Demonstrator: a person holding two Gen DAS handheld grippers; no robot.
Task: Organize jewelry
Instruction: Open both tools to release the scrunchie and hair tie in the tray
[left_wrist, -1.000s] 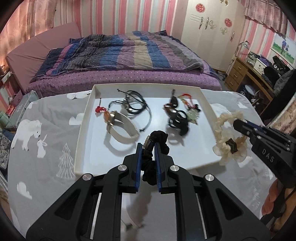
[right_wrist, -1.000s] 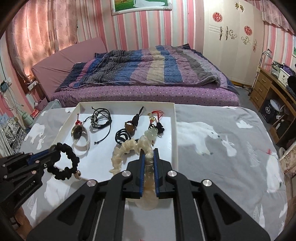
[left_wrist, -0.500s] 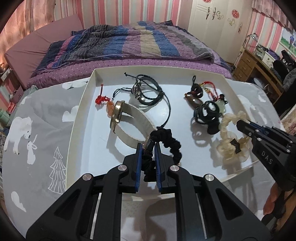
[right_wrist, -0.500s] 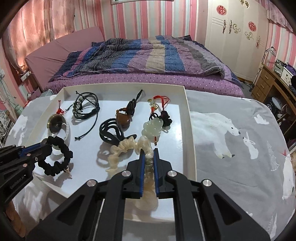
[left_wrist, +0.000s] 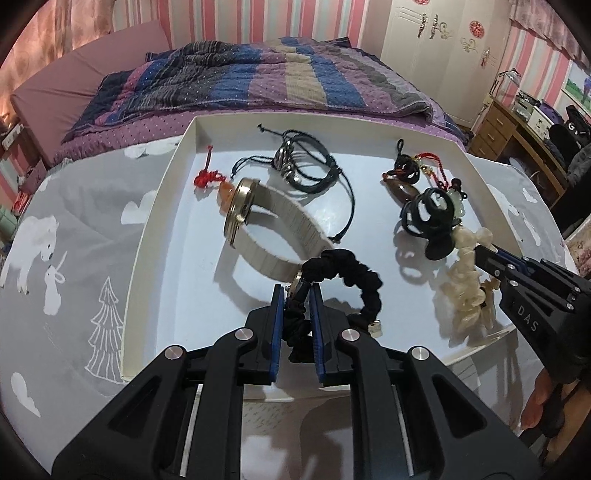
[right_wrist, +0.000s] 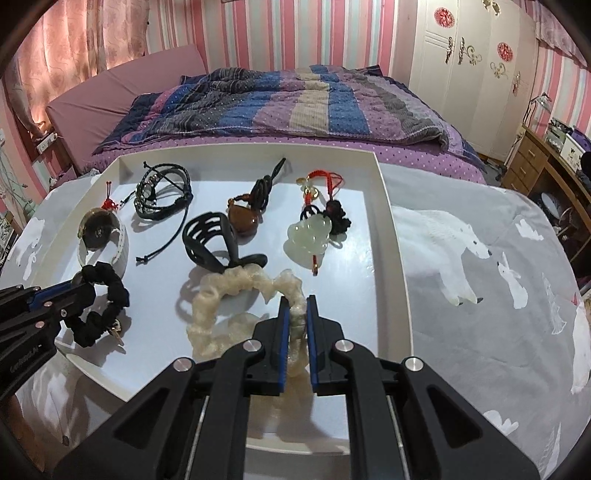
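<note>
A white tray (left_wrist: 147, 236) (right_wrist: 391, 236) lies on the grey bear-print cloth. My left gripper (left_wrist: 297, 295) is shut on a black scrunchie (left_wrist: 354, 277) and holds it over the tray's near left part; the scrunchie also shows in the right wrist view (right_wrist: 107, 291). My right gripper (right_wrist: 297, 306) is shut on a cream scrunchie (right_wrist: 229, 291) and holds it over the tray's near middle; the cream scrunchie also shows in the left wrist view (left_wrist: 467, 291). The right gripper shows at the right of the left view (left_wrist: 480, 254).
In the tray lie a white-strap watch (left_wrist: 266, 229), black cord bracelets (left_wrist: 306, 170), a black claw clip (right_wrist: 210, 240), a brown pendant (right_wrist: 242, 219), a jade charm (right_wrist: 308, 234) and a red knot charm (left_wrist: 207, 179). A bed (right_wrist: 277, 103) stands behind.
Both grippers have moved forward over the tray with their scrunchies and come lower toward its floor. Both stay shut.
</note>
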